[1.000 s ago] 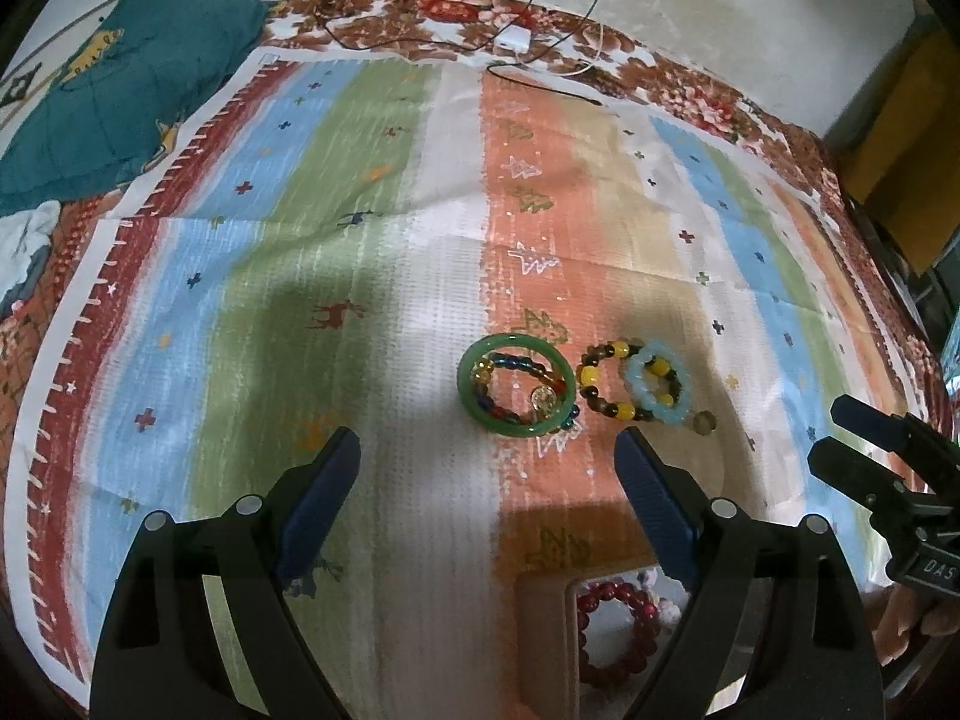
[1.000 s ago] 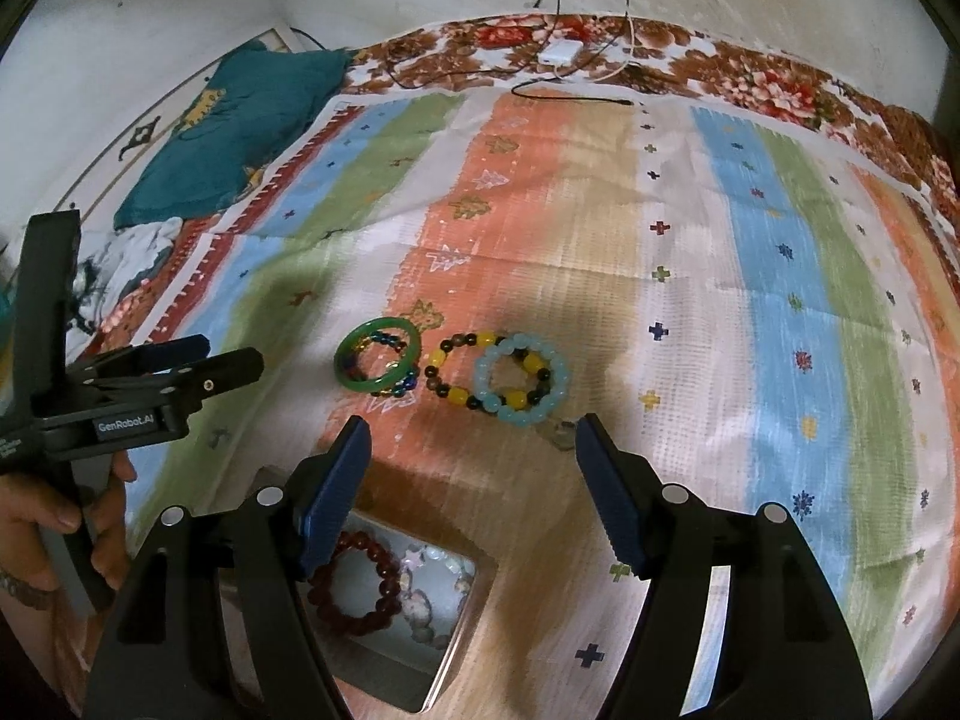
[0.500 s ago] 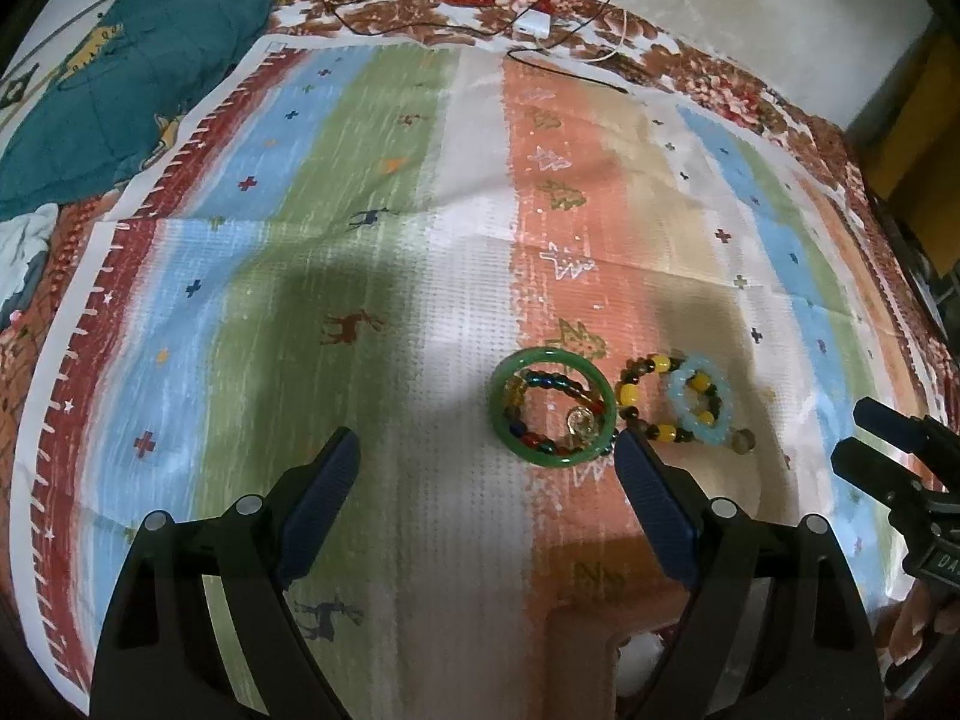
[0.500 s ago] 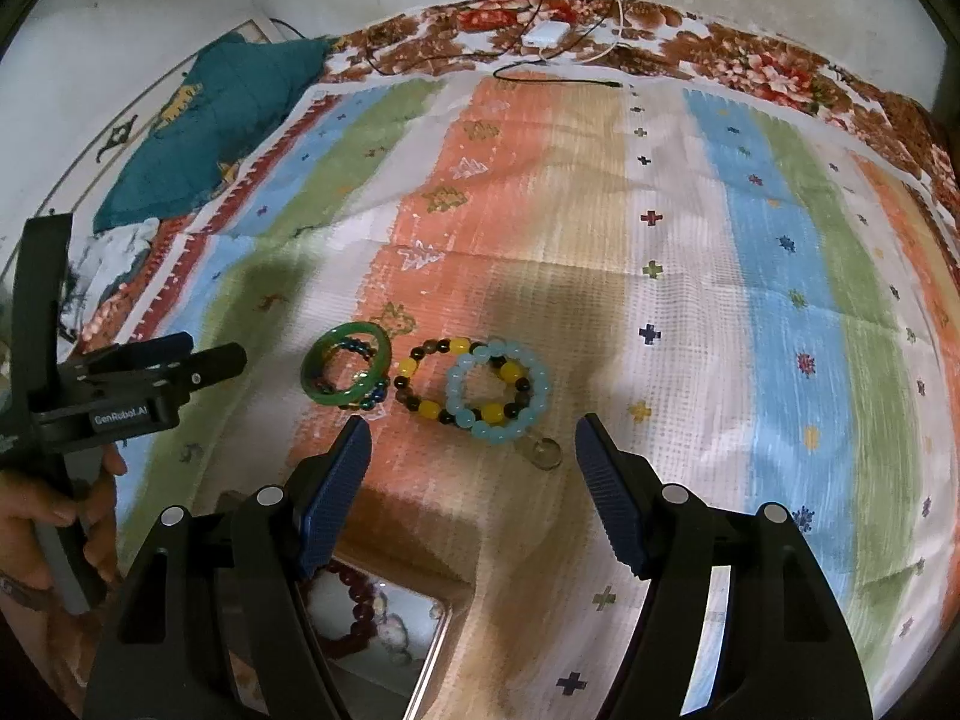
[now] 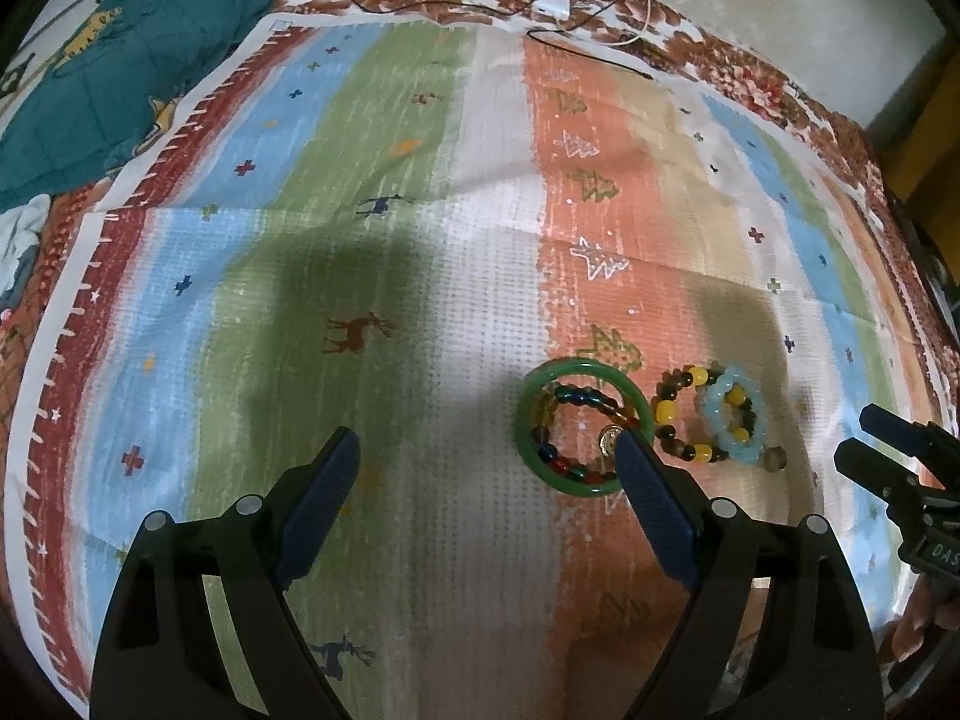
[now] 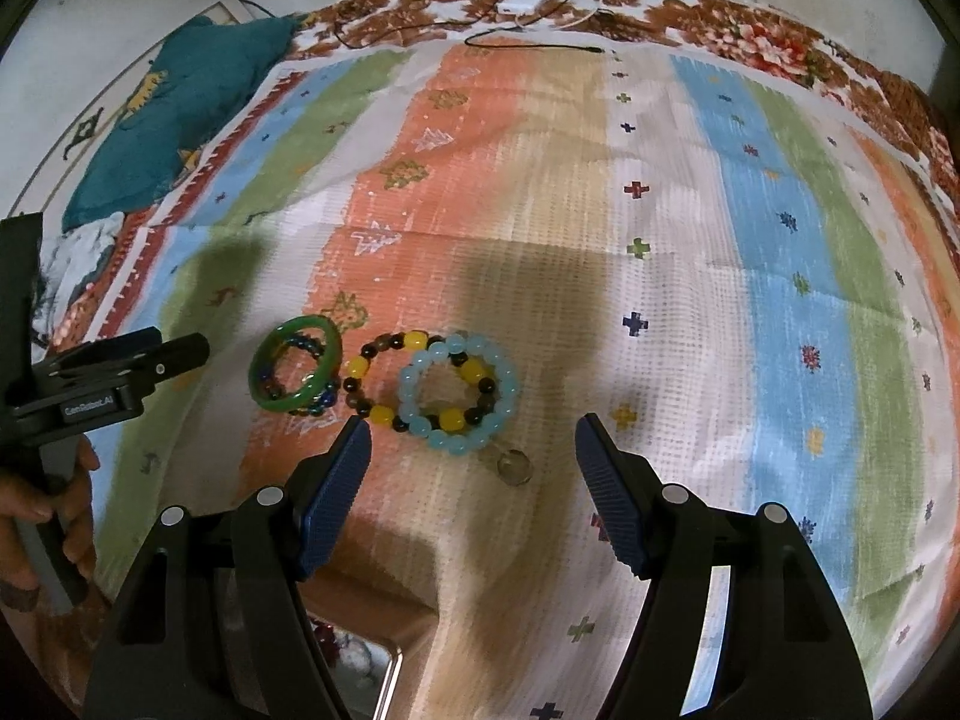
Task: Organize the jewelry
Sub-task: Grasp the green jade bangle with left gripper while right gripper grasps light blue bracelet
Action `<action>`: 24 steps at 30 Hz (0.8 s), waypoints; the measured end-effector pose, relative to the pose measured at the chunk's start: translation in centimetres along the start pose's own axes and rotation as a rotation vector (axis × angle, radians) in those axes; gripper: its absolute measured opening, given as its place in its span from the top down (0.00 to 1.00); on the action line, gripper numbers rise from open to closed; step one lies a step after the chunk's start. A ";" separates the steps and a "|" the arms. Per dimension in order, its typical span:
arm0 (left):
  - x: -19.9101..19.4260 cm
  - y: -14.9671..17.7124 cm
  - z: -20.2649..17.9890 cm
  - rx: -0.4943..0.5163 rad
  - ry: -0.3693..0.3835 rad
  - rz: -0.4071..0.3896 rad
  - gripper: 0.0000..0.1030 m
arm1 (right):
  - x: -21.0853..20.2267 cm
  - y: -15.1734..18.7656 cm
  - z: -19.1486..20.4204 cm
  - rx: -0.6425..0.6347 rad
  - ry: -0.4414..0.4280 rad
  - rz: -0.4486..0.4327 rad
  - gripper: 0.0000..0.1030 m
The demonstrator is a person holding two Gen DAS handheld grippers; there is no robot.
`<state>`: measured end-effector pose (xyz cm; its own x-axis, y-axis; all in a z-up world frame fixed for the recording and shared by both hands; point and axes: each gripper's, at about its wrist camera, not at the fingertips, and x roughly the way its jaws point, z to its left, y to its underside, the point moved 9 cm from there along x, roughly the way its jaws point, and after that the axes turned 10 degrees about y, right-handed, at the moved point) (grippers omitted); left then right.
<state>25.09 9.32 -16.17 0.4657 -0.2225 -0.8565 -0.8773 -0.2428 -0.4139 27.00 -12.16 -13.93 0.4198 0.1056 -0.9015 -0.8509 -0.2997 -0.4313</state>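
Note:
A green bangle [image 5: 585, 429] lies on the striped cloth with a multicoloured bead bracelet [image 5: 567, 438] inside it. To its right lie a yellow-and-brown bead bracelet [image 5: 675, 420] and a light blue bead bracelet [image 5: 732, 414]. My left gripper [image 5: 486, 468] is open and empty, its right finger at the bangle's edge. My right gripper [image 6: 474, 456] is open and empty just in front of the light blue bracelet [image 6: 459, 399]; the bangle [image 6: 295, 372] lies to the left. A metal tin [image 6: 360, 666] with red beads shows at the bottom.
A small clear ring-like piece [image 6: 515, 467] lies in front of the blue bracelet. A teal quilt [image 5: 120, 60] sits at the far left. A white charger with cables [image 6: 525, 0] lies at the far edge of the bed.
Both grippers have moved forward toward the jewelry, which now sits closer in each view. The tin has slid mostly out of sight below. Both stay open.

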 end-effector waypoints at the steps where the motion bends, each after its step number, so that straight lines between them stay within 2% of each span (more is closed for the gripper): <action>1: 0.2 0.0 0.0 0.001 -0.001 0.003 0.17 | 0.1 -0.1 0.0 0.000 0.002 0.003 0.32; 11: 1.7 -0.3 0.6 0.013 -0.024 0.032 0.17 | 2.0 -0.4 -0.9 0.004 0.033 0.032 0.32; 15: 2.3 -0.3 0.9 0.015 -0.034 0.043 0.17 | 3.5 -0.2 -1.5 0.055 -0.013 0.078 0.32; 24: 3.5 -0.5 1.4 0.040 -0.069 0.067 0.17 | 4.5 -0.6 -1.8 0.031 0.025 0.080 0.32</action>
<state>27.03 9.95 -19.36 0.3980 -0.1714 -0.9012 -0.9108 -0.1911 -0.3659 30.02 -13.17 -17.68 0.3572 0.0582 -0.9322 -0.8914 -0.2770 -0.3588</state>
